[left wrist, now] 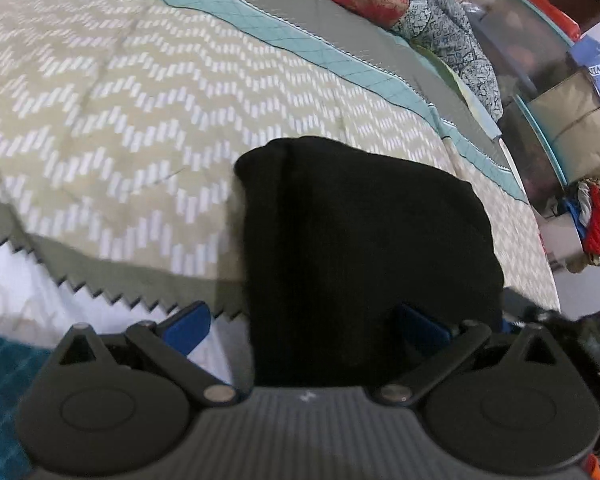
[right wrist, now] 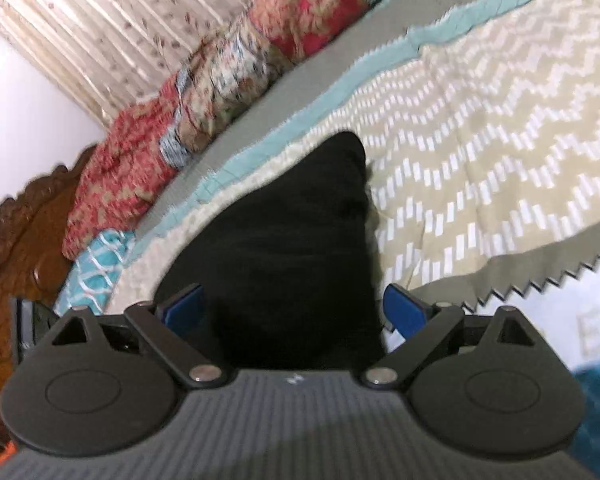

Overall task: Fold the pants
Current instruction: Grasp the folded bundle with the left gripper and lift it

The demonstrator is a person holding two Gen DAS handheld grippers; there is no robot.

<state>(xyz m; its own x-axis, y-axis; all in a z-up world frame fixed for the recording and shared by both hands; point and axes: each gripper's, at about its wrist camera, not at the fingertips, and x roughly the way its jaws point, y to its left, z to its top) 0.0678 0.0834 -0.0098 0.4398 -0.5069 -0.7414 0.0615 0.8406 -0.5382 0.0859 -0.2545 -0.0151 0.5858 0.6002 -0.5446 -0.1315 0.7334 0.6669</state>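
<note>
- Black pants [left wrist: 364,248] folded on chevron bedspread [left wrist: 100,120], long axis running straight ahead between both fingers.
- Left gripper [left wrist: 304,326] and right gripper [right wrist: 296,308] spread wide, clasping nothing, equally near.

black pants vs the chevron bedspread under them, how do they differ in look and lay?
1. The pants are plain black; the bedspread is beige with white zigzag dashes and a teal and grey border.
2. The pants are a compact folded bundle; the bedspread lies spread wide across the bed.
3. The pants sit between both open grippers' blue fingers; the bedspread extends far beyond them.
Shared: both are soft fabric.
</note>
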